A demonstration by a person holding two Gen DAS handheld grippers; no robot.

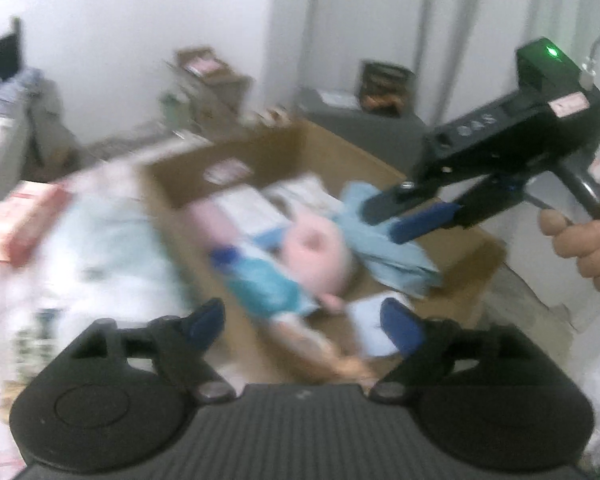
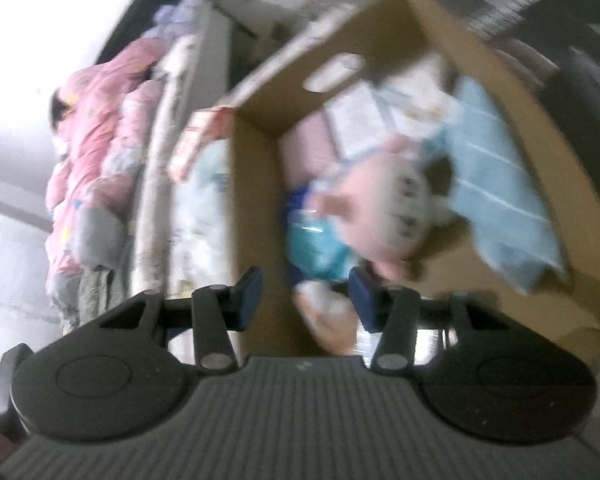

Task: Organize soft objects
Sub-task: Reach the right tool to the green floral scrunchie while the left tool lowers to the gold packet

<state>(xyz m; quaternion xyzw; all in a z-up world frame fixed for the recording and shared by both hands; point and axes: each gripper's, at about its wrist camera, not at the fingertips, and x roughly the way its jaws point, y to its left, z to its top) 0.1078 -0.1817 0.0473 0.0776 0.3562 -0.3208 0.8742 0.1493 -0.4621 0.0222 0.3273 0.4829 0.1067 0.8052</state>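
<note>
An open cardboard box [image 1: 284,152] [image 2: 256,200] holds a pink plush toy [image 1: 316,256] [image 2: 380,208], a light blue towel [image 1: 396,256] [image 2: 500,184], a teal packet [image 1: 260,280] [image 2: 316,240] and white packs [image 1: 252,208]. My left gripper [image 1: 304,320] hangs open above the near end of the box, with nothing between its blue pads. My right gripper [image 1: 384,220] [image 2: 306,296] reaches in from the right, its tips just over the towel. It stands open and grips nothing. Both views are blurred.
A pale printed bag [image 1: 100,248] and a red and white carton [image 1: 20,220] lie left of the box. A pink quilt [image 2: 96,148] is piled further left. A grey cabinet [image 1: 360,120] and a cluttered shelf [image 1: 208,80] stand behind. A hand [image 1: 584,236] holds the right gripper's handle.
</note>
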